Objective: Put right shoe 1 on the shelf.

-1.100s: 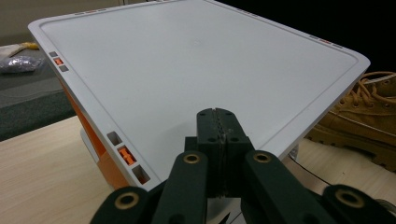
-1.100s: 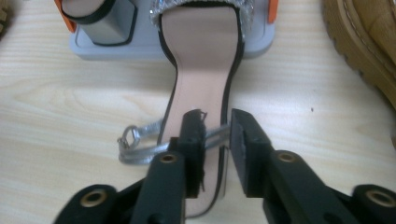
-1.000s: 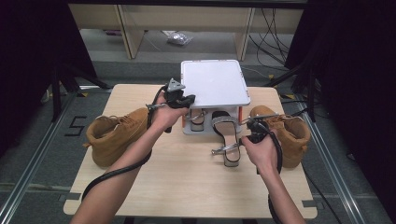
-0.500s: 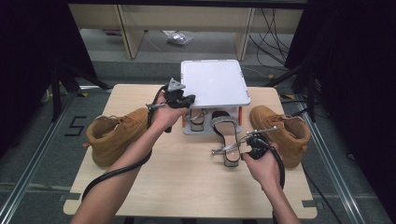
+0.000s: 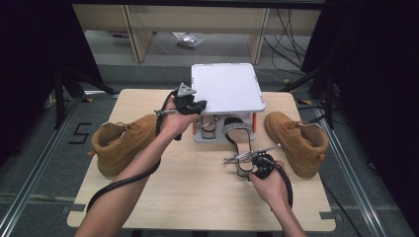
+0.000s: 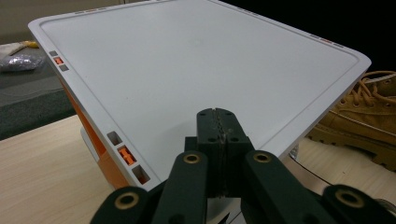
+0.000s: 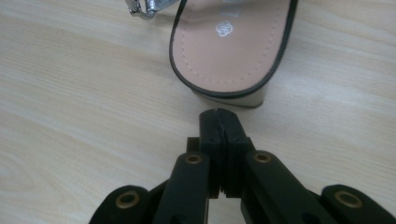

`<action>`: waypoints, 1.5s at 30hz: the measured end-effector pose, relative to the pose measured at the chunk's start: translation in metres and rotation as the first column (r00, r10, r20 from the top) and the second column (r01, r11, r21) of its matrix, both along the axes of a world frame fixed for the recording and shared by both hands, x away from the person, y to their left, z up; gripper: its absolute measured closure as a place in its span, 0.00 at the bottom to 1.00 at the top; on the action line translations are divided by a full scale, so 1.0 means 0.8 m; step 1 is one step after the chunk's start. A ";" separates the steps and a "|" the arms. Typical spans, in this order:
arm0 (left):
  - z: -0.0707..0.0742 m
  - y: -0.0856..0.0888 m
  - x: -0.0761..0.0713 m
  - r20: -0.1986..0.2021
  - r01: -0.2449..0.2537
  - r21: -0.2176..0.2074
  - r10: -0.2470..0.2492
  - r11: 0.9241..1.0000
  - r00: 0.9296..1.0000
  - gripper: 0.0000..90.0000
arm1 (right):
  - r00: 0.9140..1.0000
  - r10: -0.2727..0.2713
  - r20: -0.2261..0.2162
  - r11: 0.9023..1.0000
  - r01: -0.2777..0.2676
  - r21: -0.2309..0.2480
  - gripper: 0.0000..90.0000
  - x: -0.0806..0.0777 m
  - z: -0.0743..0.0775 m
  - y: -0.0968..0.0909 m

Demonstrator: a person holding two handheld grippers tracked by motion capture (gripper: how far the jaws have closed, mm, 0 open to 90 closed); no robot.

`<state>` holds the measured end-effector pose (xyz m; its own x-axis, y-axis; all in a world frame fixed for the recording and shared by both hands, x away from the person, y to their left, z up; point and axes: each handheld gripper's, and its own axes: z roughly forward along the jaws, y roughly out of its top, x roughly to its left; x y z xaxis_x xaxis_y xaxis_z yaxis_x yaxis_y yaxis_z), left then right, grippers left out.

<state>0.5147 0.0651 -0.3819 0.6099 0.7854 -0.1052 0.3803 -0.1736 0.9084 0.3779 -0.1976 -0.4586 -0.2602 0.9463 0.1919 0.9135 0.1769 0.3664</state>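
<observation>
Table [image 5: 197, 197] held white rack [image 5: 227, 89], boots either side. Sandal [image 5: 240, 143] lay toe under rack, heel toward you. Your left gripper [image 6: 217, 122] hovered over rack top, jaws clenched, empty. Your right gripper [image 7: 219, 122] sat clenched, empty, just behind heel: likely needed opening before gripping heel edge squarely.

Light wooden desk [image 5: 148, 197] on grey carpeted floor [image 5: 34, 163]; pale shelving unit [image 5: 133, 24] behind; black drapes [image 5: 29, 59] flanking; cables [image 5: 289, 22] trailing at rear.
</observation>
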 end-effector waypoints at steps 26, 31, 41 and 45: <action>0.000 0.000 0.000 0.001 0.006 0.002 -0.006 1.000 1.000 0.99 | 0.999 -0.038 0.029 0.997 0.036 0.075 1.00 0.033 0.000 0.012; 0.000 0.000 0.000 0.004 0.008 0.007 -0.008 1.000 1.000 0.99 | 0.999 -0.021 0.046 0.997 0.018 0.078 1.00 0.046 0.000 0.018; 0.000 0.000 0.000 0.004 0.008 0.006 -0.008 1.000 1.000 0.99 | 0.997 -0.028 0.066 0.997 0.023 0.074 1.00 0.069 0.011 0.029; 0.000 0.000 0.000 0.003 0.008 0.006 -0.008 1.000 1.000 0.99 | 0.994 0.005 0.111 1.000 -0.008 0.030 1.00 0.077 0.013 0.027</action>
